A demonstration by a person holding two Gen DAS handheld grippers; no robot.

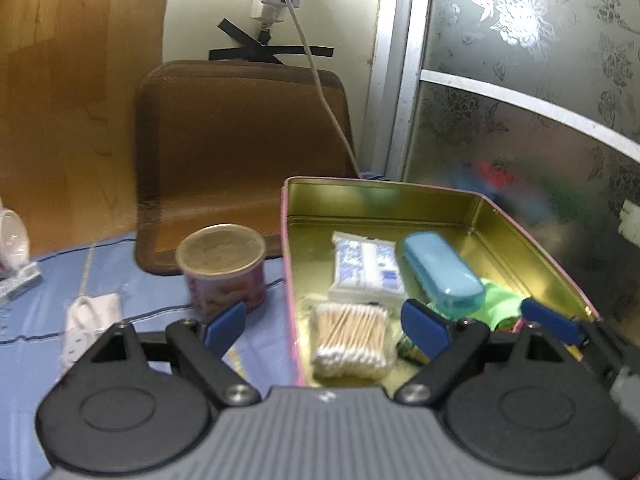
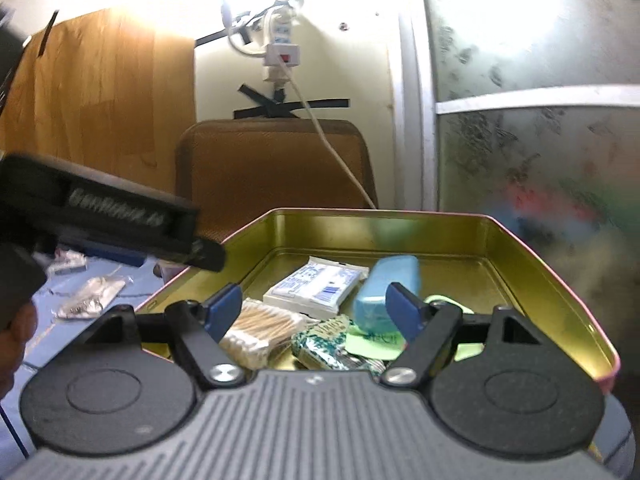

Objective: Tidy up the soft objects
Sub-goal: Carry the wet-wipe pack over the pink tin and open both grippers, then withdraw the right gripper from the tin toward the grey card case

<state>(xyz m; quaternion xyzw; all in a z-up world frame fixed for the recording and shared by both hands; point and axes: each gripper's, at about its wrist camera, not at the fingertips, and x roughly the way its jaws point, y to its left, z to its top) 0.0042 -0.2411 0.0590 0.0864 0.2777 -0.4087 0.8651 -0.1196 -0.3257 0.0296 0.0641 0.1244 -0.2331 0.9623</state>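
An open tin [image 1: 532,248], pink outside and gold inside, sits on the blue cloth. It holds a pack of cotton swabs [image 1: 350,340], a white and blue tissue pack [image 1: 366,272], a blue case [image 1: 440,272] and a green cloth [image 1: 500,300]. My left gripper [image 1: 324,330] is open over the tin's near left edge, above the swabs, gripping nothing. In the right wrist view, my right gripper [image 2: 314,312] is open over the tin [image 2: 532,264], above the swabs [image 2: 260,328] and a green patterned packet [image 2: 324,340], with nothing between its pads.
A pink cup with a lid [image 1: 222,268] stands just left of the tin. A white power strip [image 1: 86,332] lies on the blue cloth. A brown cushion [image 1: 240,152] leans on the wall behind. A frosted sliding door [image 1: 520,100] is on the right. Clear plastic packets [image 2: 90,298] lie at the left.
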